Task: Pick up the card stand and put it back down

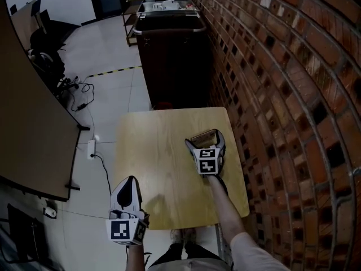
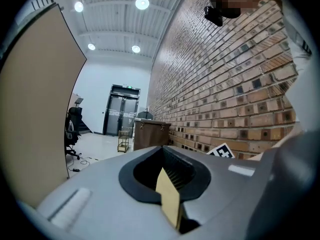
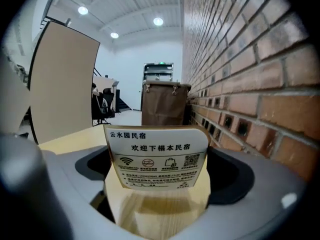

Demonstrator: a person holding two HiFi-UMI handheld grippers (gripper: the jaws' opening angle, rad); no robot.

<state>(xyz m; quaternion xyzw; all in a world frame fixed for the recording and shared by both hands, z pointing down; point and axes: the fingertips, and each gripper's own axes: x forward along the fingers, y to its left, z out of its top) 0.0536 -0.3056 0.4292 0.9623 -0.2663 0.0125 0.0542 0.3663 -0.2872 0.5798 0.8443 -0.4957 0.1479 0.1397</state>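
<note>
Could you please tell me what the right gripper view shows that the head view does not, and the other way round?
Only the right gripper view shows the card stand's printed face, with icons and a code, and the ceiling lights. Only the head view shows the left gripper, the whole table and floor cables. Both show the stand between the right gripper's jaws, the brick wall and the brown cabinet.

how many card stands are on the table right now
1. The card stand is between the jaws of the right hand-held gripper, near the right edge of the table, by the brick wall. None seems hidden.
</note>
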